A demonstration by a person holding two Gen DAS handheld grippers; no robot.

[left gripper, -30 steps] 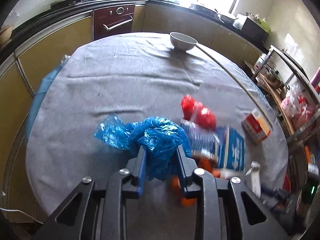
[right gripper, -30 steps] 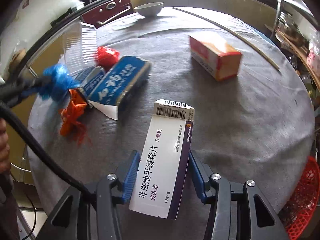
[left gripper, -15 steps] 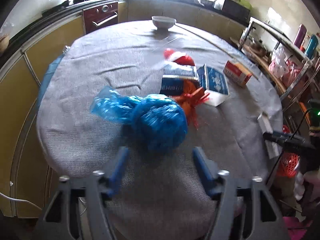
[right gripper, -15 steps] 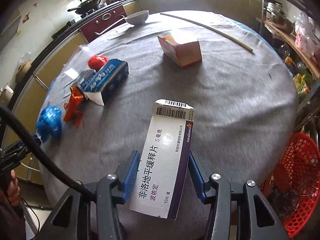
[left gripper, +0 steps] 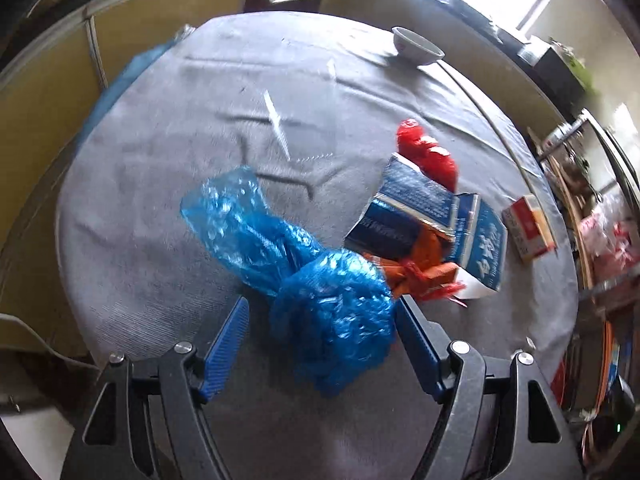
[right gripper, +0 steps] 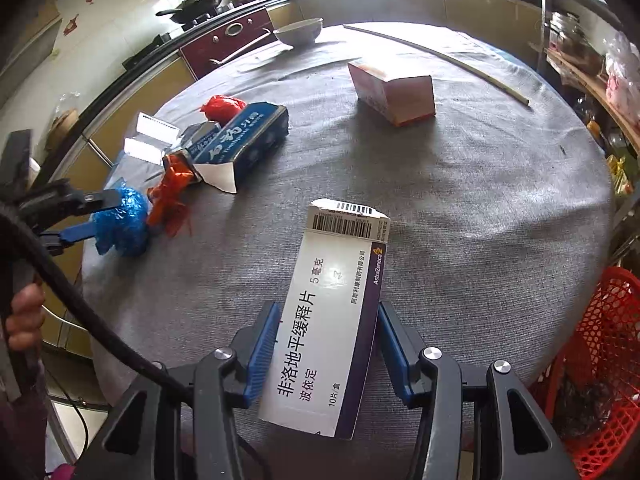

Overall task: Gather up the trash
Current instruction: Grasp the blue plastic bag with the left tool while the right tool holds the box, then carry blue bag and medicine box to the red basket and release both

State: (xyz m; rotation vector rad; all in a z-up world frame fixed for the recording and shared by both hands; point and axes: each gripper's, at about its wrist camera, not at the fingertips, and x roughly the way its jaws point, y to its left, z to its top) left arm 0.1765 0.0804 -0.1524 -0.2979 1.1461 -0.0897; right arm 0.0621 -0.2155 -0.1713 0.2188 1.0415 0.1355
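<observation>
A crumpled blue plastic bag (left gripper: 320,304) lies on the grey round table (left gripper: 200,140). My left gripper (left gripper: 322,320) is open, with the bag's bulk between its blue fingers. The bag also shows in the right wrist view (right gripper: 120,220). Beyond it lie an orange wrapper (left gripper: 420,272), blue cartons (left gripper: 440,216) and a red bag (left gripper: 428,152). My right gripper (right gripper: 326,332) is shut on a white and purple medicine box (right gripper: 332,316), held above the table's near edge.
An orange and white box (right gripper: 394,90) and a white bowl (right gripper: 298,32) sit farther back, with a long thin stick (right gripper: 436,60) along the far right. A red mesh basket (right gripper: 600,360) stands below the table at the right. Kitchen counters ring the table.
My left gripper let go of the blue bag, opened wide and pulled back, then came forward around it again. My right gripper keeps the medicine box and has drawn back slightly.
</observation>
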